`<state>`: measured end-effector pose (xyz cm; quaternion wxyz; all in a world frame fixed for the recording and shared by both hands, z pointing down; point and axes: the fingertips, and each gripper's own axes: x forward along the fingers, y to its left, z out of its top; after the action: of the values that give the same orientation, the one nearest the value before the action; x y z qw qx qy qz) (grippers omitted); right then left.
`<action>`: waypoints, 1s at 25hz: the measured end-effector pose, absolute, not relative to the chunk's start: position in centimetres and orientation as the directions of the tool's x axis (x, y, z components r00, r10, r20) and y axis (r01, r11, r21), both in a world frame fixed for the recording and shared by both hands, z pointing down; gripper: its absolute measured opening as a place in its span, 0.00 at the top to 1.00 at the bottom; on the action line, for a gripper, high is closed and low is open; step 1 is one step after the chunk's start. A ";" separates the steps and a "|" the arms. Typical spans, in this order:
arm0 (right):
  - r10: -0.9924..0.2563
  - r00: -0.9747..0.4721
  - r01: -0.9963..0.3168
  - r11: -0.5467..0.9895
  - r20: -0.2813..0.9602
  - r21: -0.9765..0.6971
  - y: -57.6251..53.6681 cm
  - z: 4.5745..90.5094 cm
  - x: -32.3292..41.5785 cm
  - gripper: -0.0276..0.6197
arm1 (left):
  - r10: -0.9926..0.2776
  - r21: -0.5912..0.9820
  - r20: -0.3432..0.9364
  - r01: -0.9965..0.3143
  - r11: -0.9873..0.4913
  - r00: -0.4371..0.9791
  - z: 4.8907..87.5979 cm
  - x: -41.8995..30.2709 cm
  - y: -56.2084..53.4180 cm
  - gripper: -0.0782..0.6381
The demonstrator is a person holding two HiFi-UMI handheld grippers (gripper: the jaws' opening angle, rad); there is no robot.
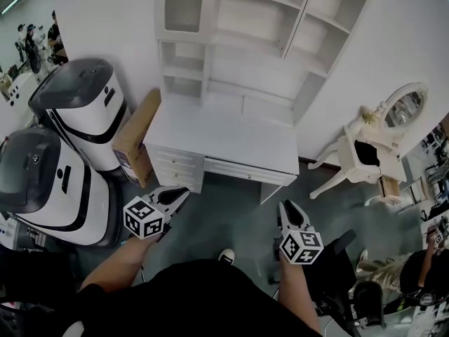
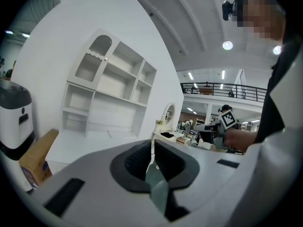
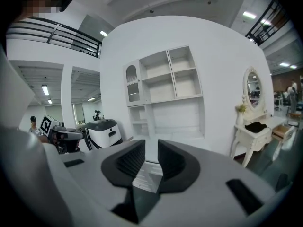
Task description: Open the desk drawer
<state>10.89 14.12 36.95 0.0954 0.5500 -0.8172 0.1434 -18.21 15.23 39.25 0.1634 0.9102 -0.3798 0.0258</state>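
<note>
while the desk drawer (image 1: 247,172) sits shut, its long white front flush under the front edge of the desk (image 1: 224,135), both hand-held grippers hover over the grey floor (image 1: 224,220) in front of it and touch nothing. the left gripper (image 1: 177,196) points at the stack of small drawers (image 1: 175,164) under the desk's left end; its jaws are all but together, with only a sliver of light between the pads and nothing held. the right gripper (image 1: 288,209) hangs before the desk's right front corner, near the drawer's right end, its jaws a little apart and empty. in the right gripper view the drawer fronts show through that gap.

a white shelf unit (image 1: 245,41) of open compartments rises from the desk's back edge against the white wall. a cardboard box (image 1: 135,137) leans against the desk's left side. beyond the box stand two white and black machines (image 1: 77,111), one behind the other. well to the right of the desk, near the wall, stands a cream dressing table (image 1: 359,153) with an oval mirror (image 1: 405,108). people (image 1: 31,44) stand far off at the upper left.
</note>
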 end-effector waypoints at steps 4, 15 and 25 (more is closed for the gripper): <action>-0.868 -0.386 -0.922 0.360 0.313 -0.140 11.6 37.4 12.7 0.83 | -0.688 0.270 0.185 -0.710 -0.651 0.702 39.3 -16.5 13.1 0.85; -0.844 -0.431 -0.902 0.391 0.318 -0.185 4.6 39.0 17.7 0.84 | -0.711 0.249 0.224 -0.744 -0.619 0.667 39.1 -11.2 7.6 0.86; -0.816 -0.479 -0.876 0.423 0.323 -0.231 0.1 40.9 20.9 0.84 | -0.719 0.242 0.269 -0.768 -0.594 0.641 39.3 -6.8 4.8 0.86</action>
<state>20.91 0.10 40.86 0.0809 0.5038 -0.8397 0.1859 -6.83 4.76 39.31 0.1696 0.8898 -0.4176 0.0717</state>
